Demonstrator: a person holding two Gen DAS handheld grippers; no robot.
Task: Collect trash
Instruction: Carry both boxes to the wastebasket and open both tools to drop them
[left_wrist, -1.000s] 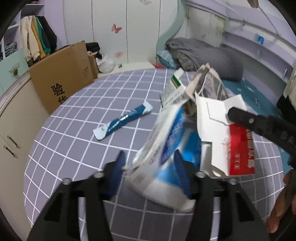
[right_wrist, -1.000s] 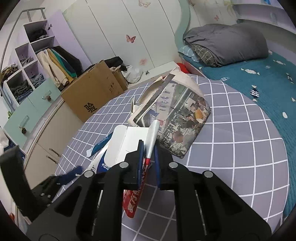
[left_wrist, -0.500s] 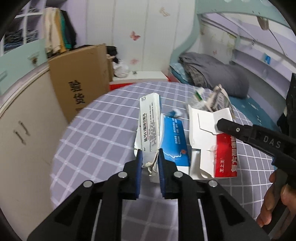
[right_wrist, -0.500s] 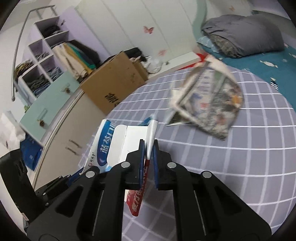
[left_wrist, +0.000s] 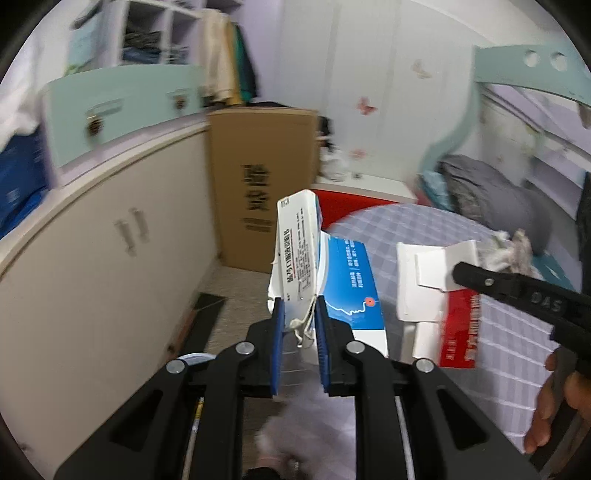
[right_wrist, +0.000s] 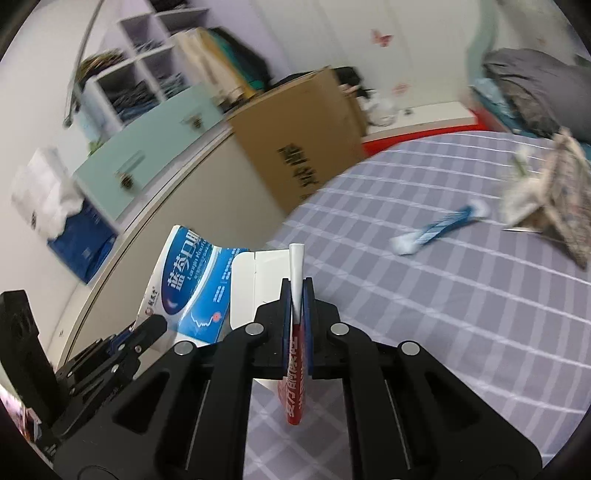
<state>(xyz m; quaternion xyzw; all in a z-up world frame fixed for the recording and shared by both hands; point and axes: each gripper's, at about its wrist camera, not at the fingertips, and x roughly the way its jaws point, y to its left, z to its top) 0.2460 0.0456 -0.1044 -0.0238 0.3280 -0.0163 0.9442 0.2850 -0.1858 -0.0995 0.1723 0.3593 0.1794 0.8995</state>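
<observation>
Hidden or unclear: much of both views is motion-blurred. In the left wrist view the checked tablecloth (left_wrist: 424, 229) shows only as a smear, and the crumpled newspaper (left_wrist: 508, 245) is a grey-white lump partly cut off by the right gripper's finger. Small print on both cartons is unreadable to us. In the right wrist view we see the red carton edge-on only, so its faces are hidden there. The lower end of the blue carton is lost behind the left gripper's fingers.

Item 1. Left gripper (left_wrist: 299, 321): black frame, ribbed blue pads, clenched on the torn lower edge of the blue-and-white carton (left_wrist: 332, 280). The carton is flattened thin card, glossy, with a white printed flap standing upright. We hold it in the air off the table's edge, over the floor beside the cream cabinet (left_wrist: 92, 280).

Item 2. Right gripper (right_wrist: 296, 306): jaws pressed nearly together, pinching the red-and-white carton (right_wrist: 295, 387), flat folded card with white inner flaps, raised above the tablecloth and just beside the blue carton.

Item 3. Blue toothpaste tube (right_wrist: 439, 227): long, squeezed flat, white at both ends, lying on the tablecloth, well apart from both grippers.

Item 4. Newspaper, right wrist view: rumpled, tented sheet at the table's far right edge, partly cut off by the frame.

Item 5. Brown cardboard box (right_wrist: 306, 147): corrugated, black characters on its side, standing on the floor between cabinet and table.
</observation>
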